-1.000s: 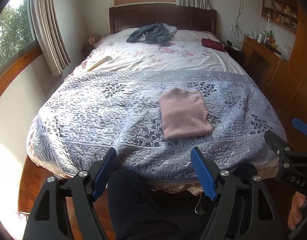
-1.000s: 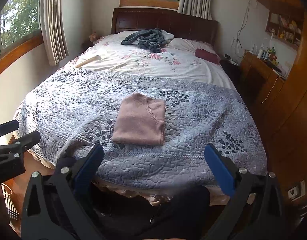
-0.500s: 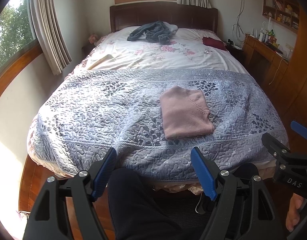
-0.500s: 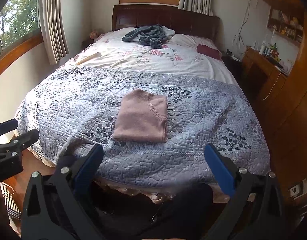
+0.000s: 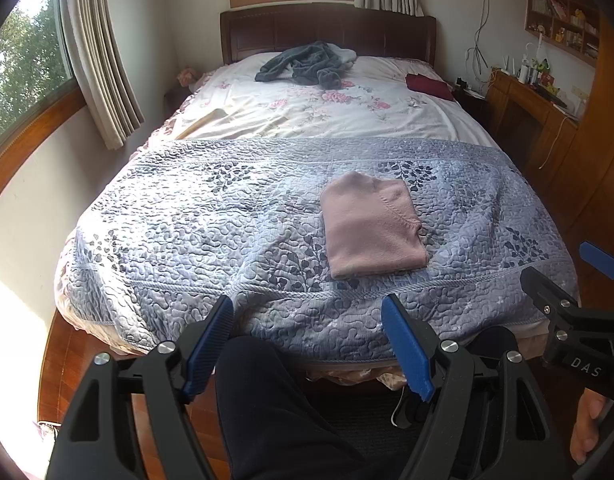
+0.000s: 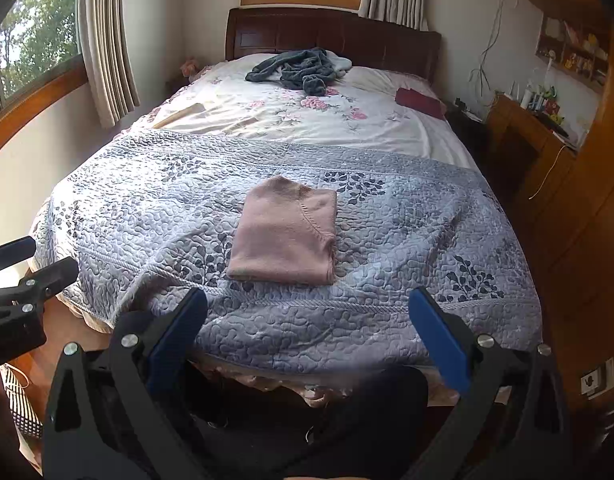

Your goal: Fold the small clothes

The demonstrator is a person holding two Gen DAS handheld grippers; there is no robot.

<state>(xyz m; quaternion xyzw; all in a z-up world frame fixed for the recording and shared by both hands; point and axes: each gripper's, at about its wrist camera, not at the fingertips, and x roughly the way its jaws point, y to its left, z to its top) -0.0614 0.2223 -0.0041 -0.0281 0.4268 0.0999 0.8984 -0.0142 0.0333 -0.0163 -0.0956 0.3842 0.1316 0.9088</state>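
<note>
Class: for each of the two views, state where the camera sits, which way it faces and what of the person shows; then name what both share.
Left wrist: on the left gripper, facing up the bed; a dark-trousered leg and the right gripper show.
Right wrist: on the right gripper, same heading; the left gripper shows.
Shared: the folded pink garment on the quilt.

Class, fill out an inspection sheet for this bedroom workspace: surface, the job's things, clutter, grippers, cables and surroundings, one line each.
Surface: blue quilt over the near half of the bed, floral sheet beyond.
Job's things: pink garment folded into a rectangle, lying flat on the quilt.
Clutter: grey clothes heap by the headboard; dark red cloth at the far right edge.
Grippers: left gripper and right gripper both open, empty, short of the bed.
Cables: wires hanging on the right wall.
Surroundings: curtains, windows, wooden desk.
</note>
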